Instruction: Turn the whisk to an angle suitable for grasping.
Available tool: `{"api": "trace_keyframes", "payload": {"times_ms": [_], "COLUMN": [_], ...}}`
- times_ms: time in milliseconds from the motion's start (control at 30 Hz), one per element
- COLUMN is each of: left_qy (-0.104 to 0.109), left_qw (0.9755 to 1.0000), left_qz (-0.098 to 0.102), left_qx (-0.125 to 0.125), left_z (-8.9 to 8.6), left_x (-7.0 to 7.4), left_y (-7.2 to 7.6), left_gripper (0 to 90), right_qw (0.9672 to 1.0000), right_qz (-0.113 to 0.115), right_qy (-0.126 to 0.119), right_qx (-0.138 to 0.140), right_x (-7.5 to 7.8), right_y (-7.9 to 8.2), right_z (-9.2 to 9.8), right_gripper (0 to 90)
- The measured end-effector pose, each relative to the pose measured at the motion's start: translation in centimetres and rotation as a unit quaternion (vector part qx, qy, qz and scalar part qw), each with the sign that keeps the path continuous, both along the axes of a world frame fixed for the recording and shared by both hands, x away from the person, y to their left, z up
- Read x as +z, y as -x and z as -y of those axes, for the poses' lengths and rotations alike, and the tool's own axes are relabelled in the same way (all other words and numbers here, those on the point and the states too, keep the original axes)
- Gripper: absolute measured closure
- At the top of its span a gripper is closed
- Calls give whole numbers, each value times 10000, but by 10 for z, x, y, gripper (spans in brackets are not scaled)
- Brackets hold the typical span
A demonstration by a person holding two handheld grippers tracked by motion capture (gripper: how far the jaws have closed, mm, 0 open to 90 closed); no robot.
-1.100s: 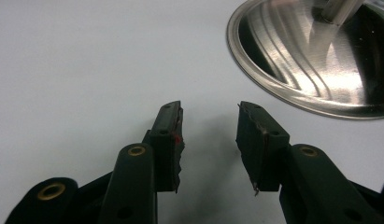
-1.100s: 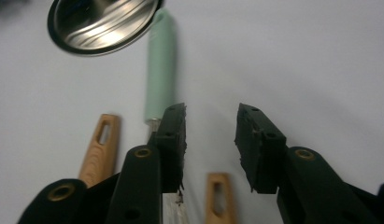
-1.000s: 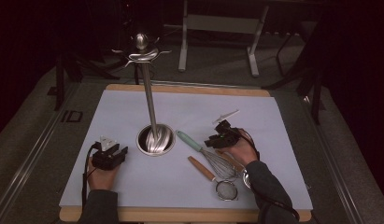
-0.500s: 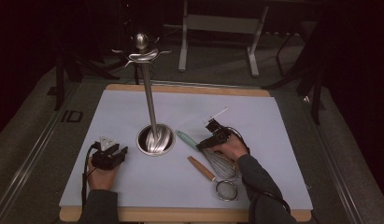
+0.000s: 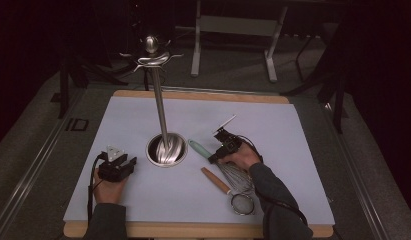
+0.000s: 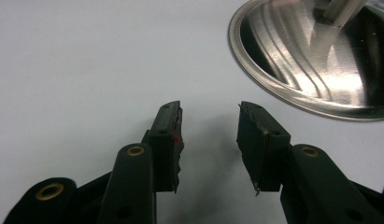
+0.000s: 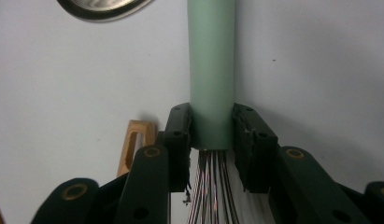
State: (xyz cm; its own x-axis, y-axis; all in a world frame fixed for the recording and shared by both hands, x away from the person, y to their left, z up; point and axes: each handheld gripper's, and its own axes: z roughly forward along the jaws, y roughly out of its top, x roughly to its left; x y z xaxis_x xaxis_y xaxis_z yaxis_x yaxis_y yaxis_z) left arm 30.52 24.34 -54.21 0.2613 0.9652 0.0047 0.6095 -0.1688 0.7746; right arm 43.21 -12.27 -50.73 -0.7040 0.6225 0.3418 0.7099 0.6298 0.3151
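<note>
On the left, the left gripper (image 5: 124, 161) rests on the smooth pale mat (image 5: 293, 130), its black jaws gaping wide with nothing between. Just right of it stands a polished steel stand (image 5: 166, 149): round dished base, slim pole, curled hooks on top. Right again lies the whisk (image 5: 220, 162), matte green tube handle and thin wires; the right gripper (image 7: 212, 128), whose jaws have just been closing, pinches that handle where the wires begin. A wooden-handled strainer (image 5: 228, 189) lies nearer, just beside it.

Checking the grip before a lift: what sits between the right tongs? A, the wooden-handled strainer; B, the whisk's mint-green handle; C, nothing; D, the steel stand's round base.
B: the right tongs flank the mint-green handle of the wire whisk, just above its wires.
</note>
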Motion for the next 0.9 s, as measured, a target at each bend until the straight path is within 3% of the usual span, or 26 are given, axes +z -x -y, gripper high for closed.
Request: {"api": "trace_keyframes", "payload": {"times_ms": [400,533,600,667,900], "left_qy": [15,5,15,14,7], "left_qw": [10000,10000,10000,10000,10000], "left_qz": [-21,-22,-2,9,-1], "left_qx": [16,-1,7,-2,10], "left_z": [-1,-1,-1,-1,0], "left_x": [0,0,0,0,0], "left_y": [-1,0,0,0,0], "left_gripper": [602,602,602,602,603], "right_qw": [9994,9995,9990,9988,9979], "right_qz": [169,214,283,283,343], "right_qy": [290,221,201,193,-95], "right_qx": [5,-24,-274,-344,-541], "right_x": [3,3,4,4,9], "right_y": [4,4,1,0,-2], "right_z": [-8,-6,-2,-1,10], "right_gripper": [691,693,693,694,693]}}
